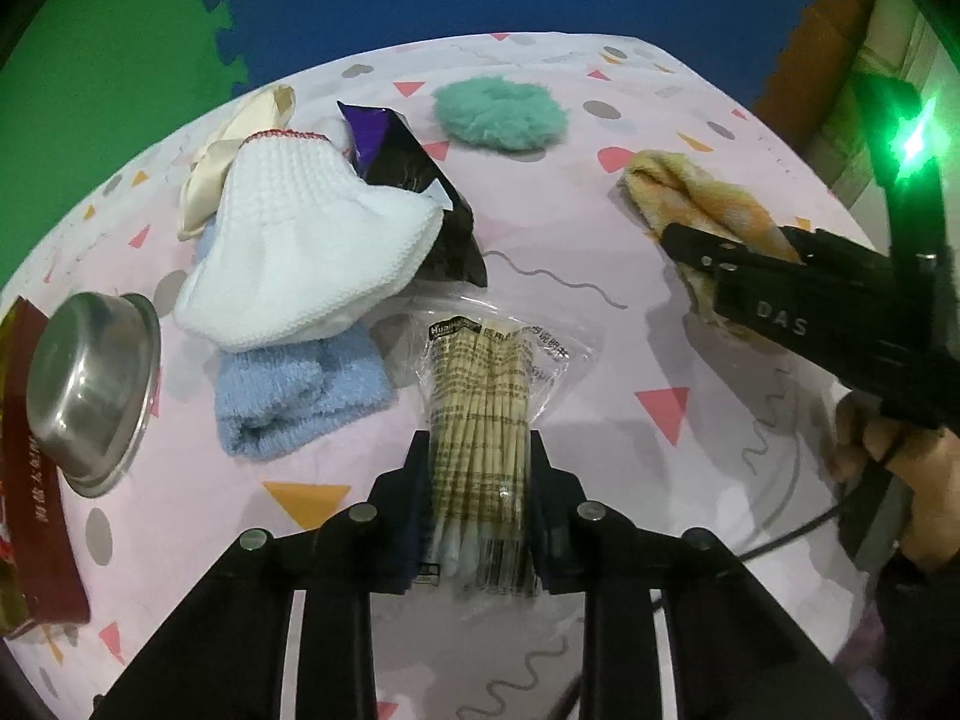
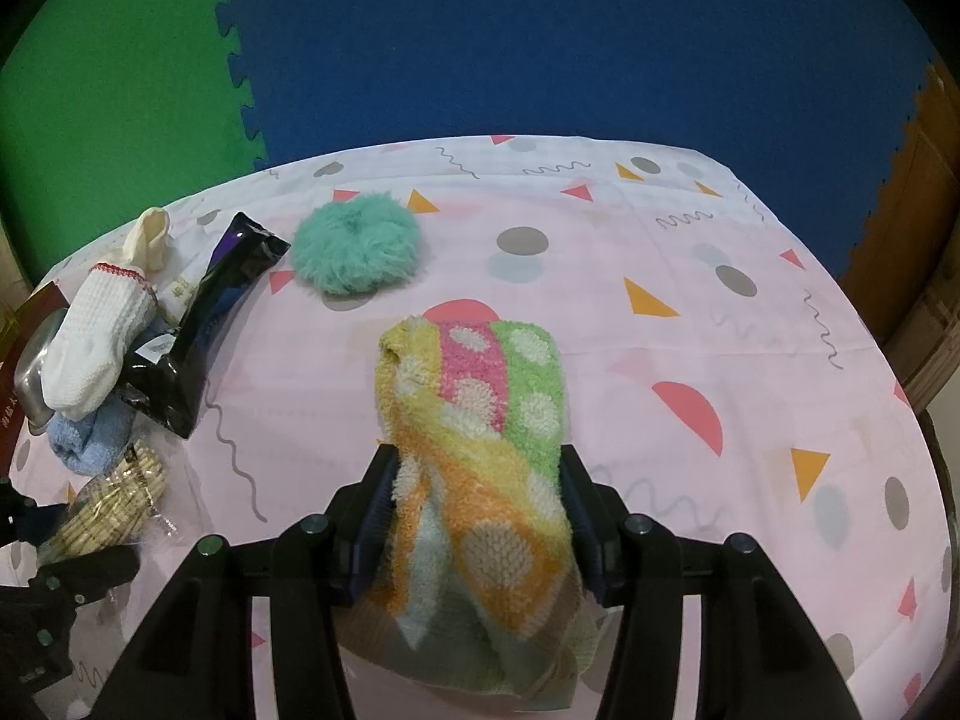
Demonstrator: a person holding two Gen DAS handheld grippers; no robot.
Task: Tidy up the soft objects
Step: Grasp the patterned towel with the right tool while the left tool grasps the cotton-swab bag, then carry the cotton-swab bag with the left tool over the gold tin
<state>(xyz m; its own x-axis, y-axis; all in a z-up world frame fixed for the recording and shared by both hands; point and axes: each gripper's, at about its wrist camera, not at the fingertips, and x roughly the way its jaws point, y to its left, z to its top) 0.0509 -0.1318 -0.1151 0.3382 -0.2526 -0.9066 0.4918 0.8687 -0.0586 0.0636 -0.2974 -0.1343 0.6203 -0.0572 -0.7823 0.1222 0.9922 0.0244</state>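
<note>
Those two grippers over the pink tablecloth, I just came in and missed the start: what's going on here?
A person is sorting soft things with two handheld grippers. The left gripper is closed on a clear packet of cotton swabs. The right gripper is clamped on a multicoloured fuzzy sock. A white sock on a blue sock, a dark snack bag and a teal scrunchie lie on the table.

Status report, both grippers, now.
Left gripper shut on cotton swab pack. Right gripper shut on striped sock. Green scrunchie loose on table ahead. Nothing blocking.
</note>
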